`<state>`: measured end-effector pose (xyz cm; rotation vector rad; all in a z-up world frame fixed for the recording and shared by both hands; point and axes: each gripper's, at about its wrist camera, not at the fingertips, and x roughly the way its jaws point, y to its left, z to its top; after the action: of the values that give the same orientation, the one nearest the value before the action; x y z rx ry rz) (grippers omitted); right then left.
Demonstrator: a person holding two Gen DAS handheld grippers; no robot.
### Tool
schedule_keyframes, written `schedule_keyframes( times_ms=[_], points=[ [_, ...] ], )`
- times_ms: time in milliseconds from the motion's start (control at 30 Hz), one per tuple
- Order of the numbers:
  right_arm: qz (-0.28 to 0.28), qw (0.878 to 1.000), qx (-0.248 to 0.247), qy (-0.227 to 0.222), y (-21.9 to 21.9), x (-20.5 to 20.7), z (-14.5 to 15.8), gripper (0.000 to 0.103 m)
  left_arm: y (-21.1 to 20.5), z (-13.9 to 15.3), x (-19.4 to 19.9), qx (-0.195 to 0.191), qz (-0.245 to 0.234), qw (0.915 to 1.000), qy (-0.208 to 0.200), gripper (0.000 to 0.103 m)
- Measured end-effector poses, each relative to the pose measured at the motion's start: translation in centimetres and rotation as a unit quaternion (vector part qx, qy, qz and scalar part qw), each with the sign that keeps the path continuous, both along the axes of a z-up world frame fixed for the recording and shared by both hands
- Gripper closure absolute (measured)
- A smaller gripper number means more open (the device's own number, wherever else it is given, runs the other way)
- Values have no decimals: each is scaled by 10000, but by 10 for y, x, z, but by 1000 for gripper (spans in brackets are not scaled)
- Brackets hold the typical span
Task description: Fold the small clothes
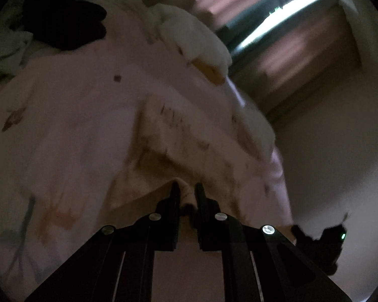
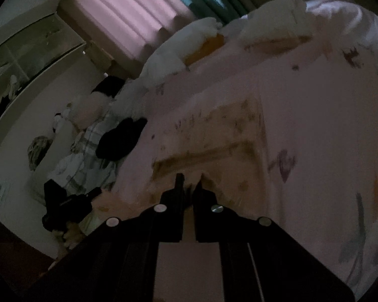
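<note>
Left gripper (image 1: pixel 186 188) and right gripper (image 2: pixel 190 180) pinching cream garment (image 1: pixel 179 130) hem above bed (image 1: pixel 70 115); thin grip, risk of slipping mid-lift, fold skewing

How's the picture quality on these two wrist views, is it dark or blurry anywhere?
Left wrist view: dim overall, the only glare a bright strip at the window; the cream garment and goose plush are motion-smeared, while the left tongs stay sharp. Right wrist view: equally dark, fisheye bends the pink curtain and wall; the bedsheet print is blurred, and the right tongs are crisp.
</note>
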<state>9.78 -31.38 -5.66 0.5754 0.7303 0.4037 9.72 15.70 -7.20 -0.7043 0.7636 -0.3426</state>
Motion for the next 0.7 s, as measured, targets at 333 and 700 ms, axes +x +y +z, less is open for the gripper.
schedule_keyframes(
  times_ms=[333,700],
  points=[
    [-515,9961,-522,486,-15,143,-19,96,-3,-13,143,170,703,9973,101,93],
    [-861,9794,-902,1587,-24,227,-85,63,-38,-63,186,1361,268,9886,587,93]
  ],
)
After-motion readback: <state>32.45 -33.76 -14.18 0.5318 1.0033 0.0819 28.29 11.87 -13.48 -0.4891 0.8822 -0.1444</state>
